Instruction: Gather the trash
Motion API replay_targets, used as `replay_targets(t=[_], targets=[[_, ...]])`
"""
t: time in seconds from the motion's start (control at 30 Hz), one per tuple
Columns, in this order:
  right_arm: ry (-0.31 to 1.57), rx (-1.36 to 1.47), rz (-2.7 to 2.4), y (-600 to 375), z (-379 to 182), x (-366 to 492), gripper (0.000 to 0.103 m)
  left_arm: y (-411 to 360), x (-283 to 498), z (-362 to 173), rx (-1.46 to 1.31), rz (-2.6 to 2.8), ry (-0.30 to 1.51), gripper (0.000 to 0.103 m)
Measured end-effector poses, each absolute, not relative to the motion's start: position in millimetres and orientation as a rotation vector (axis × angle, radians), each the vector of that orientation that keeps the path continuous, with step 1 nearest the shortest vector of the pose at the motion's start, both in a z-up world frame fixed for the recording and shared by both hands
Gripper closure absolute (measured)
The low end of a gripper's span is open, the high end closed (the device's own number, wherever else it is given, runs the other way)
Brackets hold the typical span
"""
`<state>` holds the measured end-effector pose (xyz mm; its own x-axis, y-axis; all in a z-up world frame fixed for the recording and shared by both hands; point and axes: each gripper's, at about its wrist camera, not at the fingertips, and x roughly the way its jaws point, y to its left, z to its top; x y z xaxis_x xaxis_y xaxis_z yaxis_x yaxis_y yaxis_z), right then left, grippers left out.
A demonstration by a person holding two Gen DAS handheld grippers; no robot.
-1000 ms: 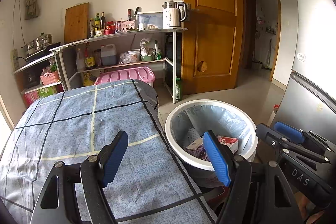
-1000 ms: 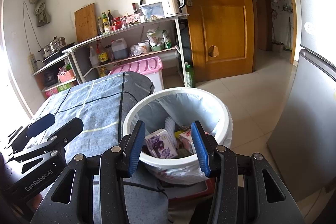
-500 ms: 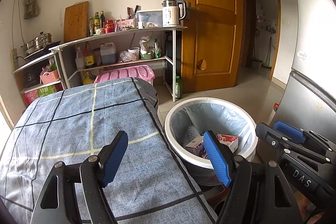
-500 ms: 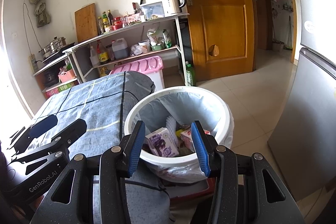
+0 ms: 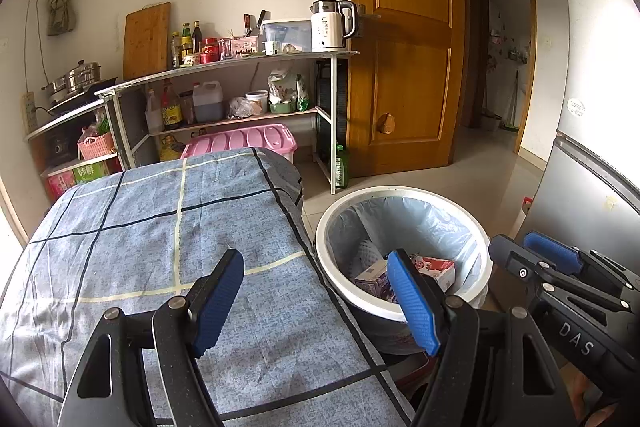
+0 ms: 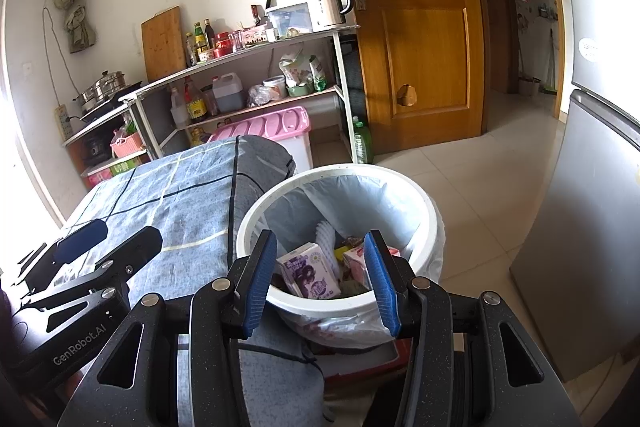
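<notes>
A white trash bin [image 6: 340, 171] with a pale blue liner stands on the floor beside the table [image 6: 180, 195], which is covered with a blue checked cloth. Inside the bin lie a purple carton [image 6: 308, 275], a pink-red carton [image 6: 354, 261] and a white foam net [image 6: 326, 239]. My right gripper [image 6: 320, 247] hangs open just over the bin's near rim, with nothing between its blue pads. My left gripper [image 5: 316, 267] is open wide above the table's right edge [image 5: 160, 227], also empty. In the left wrist view the bin [image 5: 400, 193] sits to the right, with the cartons [image 5: 438, 267] showing in it.
A metal shelf rack [image 5: 240, 61] with a kettle [image 5: 332, 25], bottles and jars stands against the far wall. A pink storage box [image 5: 244, 141] and a green bottle [image 5: 342, 167] sit below it. A wooden door [image 5: 400, 67] is behind, a grey fridge [image 6: 592, 227] to the right.
</notes>
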<state>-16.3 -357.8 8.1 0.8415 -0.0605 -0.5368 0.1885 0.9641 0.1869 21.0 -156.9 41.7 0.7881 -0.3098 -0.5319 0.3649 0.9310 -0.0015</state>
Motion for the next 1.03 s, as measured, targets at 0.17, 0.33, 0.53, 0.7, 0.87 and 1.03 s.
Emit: replay_targets(t=[0.17, 0.33, 0.53, 0.7, 0.87, 1.03], targets=[[0.559, 0.236, -0.132, -356.4, 7.8, -17.6, 0.056, -158.4, 20.8, 41.6, 0.111, -0.368, 0.556, 0.029], [0.567, 0.237, -0.131, -356.3, 8.0, -16.4, 0.056, -159.8, 22.0, 40.3, 0.111, -0.37, 0.562, 0.029], [0.568, 0.239, -0.131, -357.1, 8.8, -15.7, 0.056, -159.3, 21.4, 38.0, 0.108, -0.372, 0.566, 0.029], [0.567, 0.24, -0.13, -357.0, 8.9, -15.9, 0.056, -158.5, 20.9, 37.0, 0.105, -0.372, 0.568, 0.029], [0.568, 0.24, -0.13, -356.8, 8.9, -16.1, 0.056, -158.6, 20.9, 36.8, 0.105, -0.374, 0.571, 0.029], [0.569, 0.24, -0.13, -357.2, 8.6, -15.9, 0.056, -160.1, 19.8, 36.5, 0.108, -0.376, 0.571, 0.029]])
